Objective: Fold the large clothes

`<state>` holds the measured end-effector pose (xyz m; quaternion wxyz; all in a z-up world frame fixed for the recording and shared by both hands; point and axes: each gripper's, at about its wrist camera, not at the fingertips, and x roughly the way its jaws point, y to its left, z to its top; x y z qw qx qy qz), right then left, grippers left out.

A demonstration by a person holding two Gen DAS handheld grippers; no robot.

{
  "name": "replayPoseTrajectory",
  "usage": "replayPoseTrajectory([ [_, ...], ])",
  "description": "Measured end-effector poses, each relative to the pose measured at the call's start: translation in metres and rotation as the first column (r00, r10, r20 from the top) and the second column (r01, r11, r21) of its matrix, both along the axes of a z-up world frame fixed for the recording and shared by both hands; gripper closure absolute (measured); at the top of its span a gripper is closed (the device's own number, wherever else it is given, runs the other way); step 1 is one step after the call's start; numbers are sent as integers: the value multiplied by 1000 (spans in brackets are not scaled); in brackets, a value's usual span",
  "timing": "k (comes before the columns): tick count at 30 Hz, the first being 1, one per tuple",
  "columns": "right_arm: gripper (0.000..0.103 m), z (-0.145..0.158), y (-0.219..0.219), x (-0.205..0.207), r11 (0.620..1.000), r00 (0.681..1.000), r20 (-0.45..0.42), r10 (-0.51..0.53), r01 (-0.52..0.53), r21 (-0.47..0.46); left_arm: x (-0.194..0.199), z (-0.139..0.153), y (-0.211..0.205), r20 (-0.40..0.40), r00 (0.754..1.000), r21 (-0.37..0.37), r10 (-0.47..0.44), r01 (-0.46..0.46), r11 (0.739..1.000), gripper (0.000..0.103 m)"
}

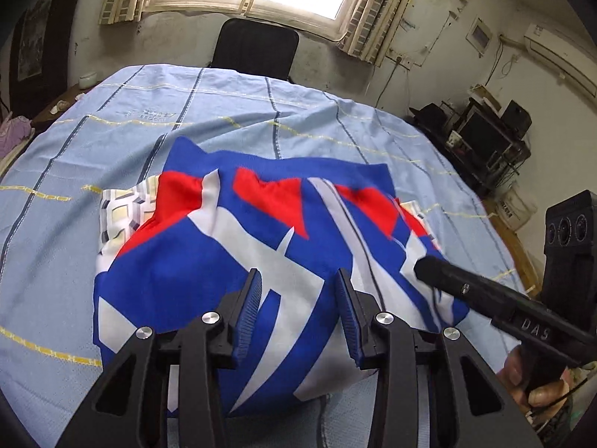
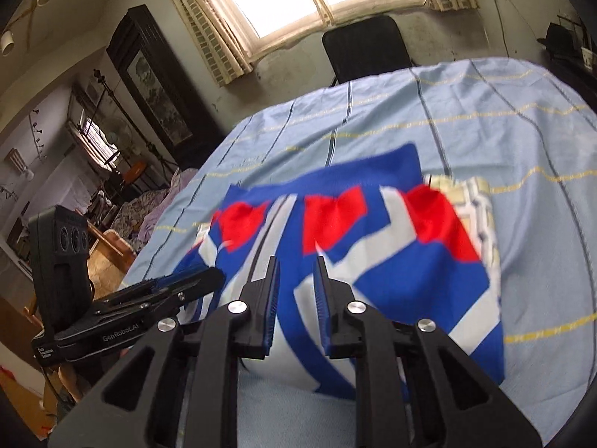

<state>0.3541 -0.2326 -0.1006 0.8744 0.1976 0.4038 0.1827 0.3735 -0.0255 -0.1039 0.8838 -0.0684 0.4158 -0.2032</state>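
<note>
A blue, white and red garment (image 1: 209, 261) lies folded in a bundle on the light blue striped sheet (image 1: 112, 130), on top of a patterned white cloth (image 1: 119, 212). My left gripper (image 1: 298, 280) is open just above the garment's near part, nothing between its blue pads. The right gripper shows at the right of this view (image 1: 425, 268), at the garment's right edge. In the right wrist view the garment (image 2: 391, 280) lies ahead, and my right gripper (image 2: 296, 265) is open above its near edge. The left gripper (image 2: 209, 280) sits at the left.
A black chair (image 1: 257, 48) stands beyond the far edge of the covered table, under a bright window. Dark shelving with electronics (image 1: 481, 138) is at the right. A dark cabinet (image 2: 156, 86) and cluttered furniture stand at the left in the right wrist view.
</note>
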Motion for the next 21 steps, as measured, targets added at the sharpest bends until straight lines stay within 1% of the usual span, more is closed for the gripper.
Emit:
replayPoseTrajectory([
  [2, 86, -16, 3, 0, 1000, 999, -46, 14, -14, -6, 6, -10, -2, -15, 1000, 23, 8, -7, 1000, 61],
  [4, 95, -36, 2, 4, 1000, 995, -102, 21, -22, -10, 12, -22, -3, -23, 1000, 39, 11, -11, 999, 66],
  [5, 103, -45, -1, 7, 1000, 992, -124, 16, -16, 1, 12, -24, -4, -11, 1000, 48, 12, -11, 999, 67],
  [6, 103, -53, -9, 11, 999, 990, -139, 14, -8, 44, 12, -24, -5, -3, 1000, 63, 9, -8, 998, 67],
  [8, 103, -60, -20, 15, 991, 984, -174, 27, -3, 137, 12, -25, -6, -1, 1000, 62, 11, -10, 998, 67],
  [9, 103, -63, -24, 15, 987, 983, -182, 28, 1, 160, 13, -25, -5, -2, 1000, 58, 7, -7, 998, 67],
  [10, 103, -63, -24, 15, 987, 984, -178, 29, 0, 163, 14, -25, -4, -6, 1000, 53, 4, -4, 999, 67],
  [12, 103, -61, -20, 12, 992, 987, -160, 28, -8, 126, 14, -23, 0, -16, 1000, 33, 6, -6, 999, 69],
  [15, 103, -58, -18, 9, 995, 989, -148, 19, -4, 100, 9, -14, 9, -11, 1000, -24, 4, -4, 1000, 71],
  [17, 103, -54, -20, 4, 994, 990, -143, 3, 12, 104, 3, -3, 15, 23, 1000, -51, 6, -5, 999, 71],
  [18, 101, -50, -19, 3, 995, 991, -137, -8, 22, 96, -1, 5, 17, 50, 999, -73, 2, 2, 997, 71],
  [20, 96, -37, -19, -7, 997, 994, -98, -40, 47, 65, -8, 17, 19, 90, 996, -106, -7, 17, 994, 71],
  [21, 96, -30, -19, -13, 997, 996, -75, -51, 55, 52, -12, 23, 19, 106, 994, -120, -14, 27, 992, 69],
])
